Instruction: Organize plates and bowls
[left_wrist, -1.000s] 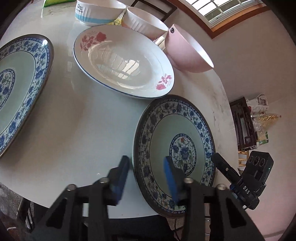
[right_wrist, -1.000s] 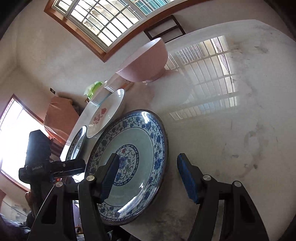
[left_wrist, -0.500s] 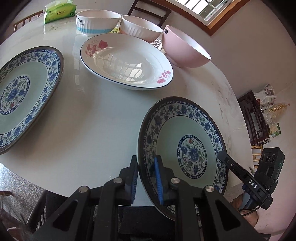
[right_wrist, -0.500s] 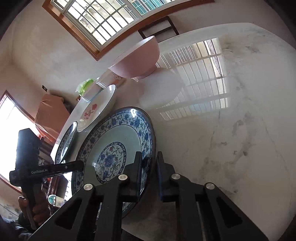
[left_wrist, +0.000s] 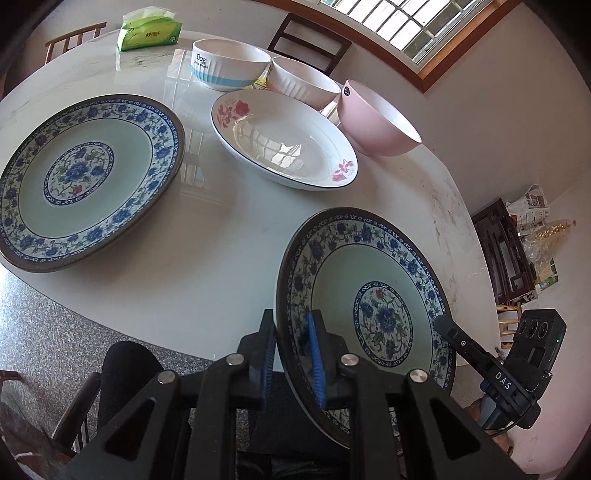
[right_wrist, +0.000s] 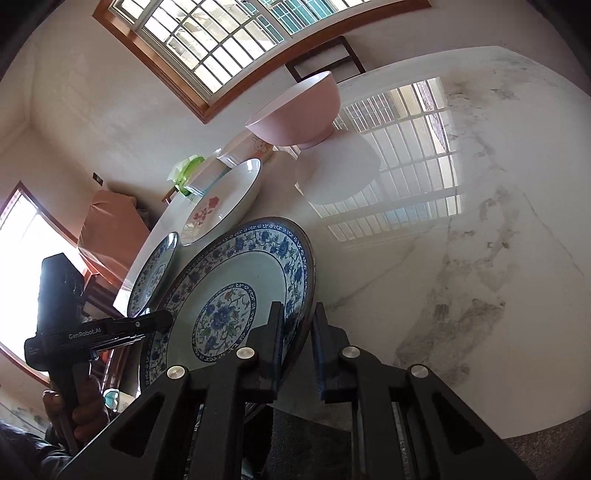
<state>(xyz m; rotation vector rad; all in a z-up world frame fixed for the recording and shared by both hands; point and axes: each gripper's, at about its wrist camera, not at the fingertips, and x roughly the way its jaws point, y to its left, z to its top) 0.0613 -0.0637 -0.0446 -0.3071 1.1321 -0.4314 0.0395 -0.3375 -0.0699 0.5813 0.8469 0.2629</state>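
Two handheld grippers clamp opposite edges of one blue-and-white plate (left_wrist: 373, 295) at the near edge of a round marble table (left_wrist: 207, 258). In the left wrist view, the left gripper (left_wrist: 291, 354) has its jaws closed on the plate's left rim at lower centre, one blue pad under the rim and one on its face. In the right wrist view, the right gripper (right_wrist: 297, 347) pinches the same plate (right_wrist: 236, 295) at its right rim, jaws closed on it.

Only the left wrist view shows the full spread: a second blue-and-white plate (left_wrist: 85, 181) at left, a rose-patterned white dish (left_wrist: 284, 140) at centre, and three bowls along the top, a blue-striped bowl (left_wrist: 229, 62), a ribbed white bowl (left_wrist: 304, 85) and a pink bowl (left_wrist: 376, 118), with a green tissue pack (left_wrist: 149, 31) at upper left. Every dish and bowl whose inside is visible holds nothing. That view also catches the right gripper's body at lower right.

Only the right wrist view shows the window (right_wrist: 229, 33) above, its grid reflected on the table at right, the pink bowl from the side (right_wrist: 299, 114), and the person's left hand (right_wrist: 79, 410) on the left gripper's handle at lower left. Count: three plates or dishes, three bowls, two grippers.
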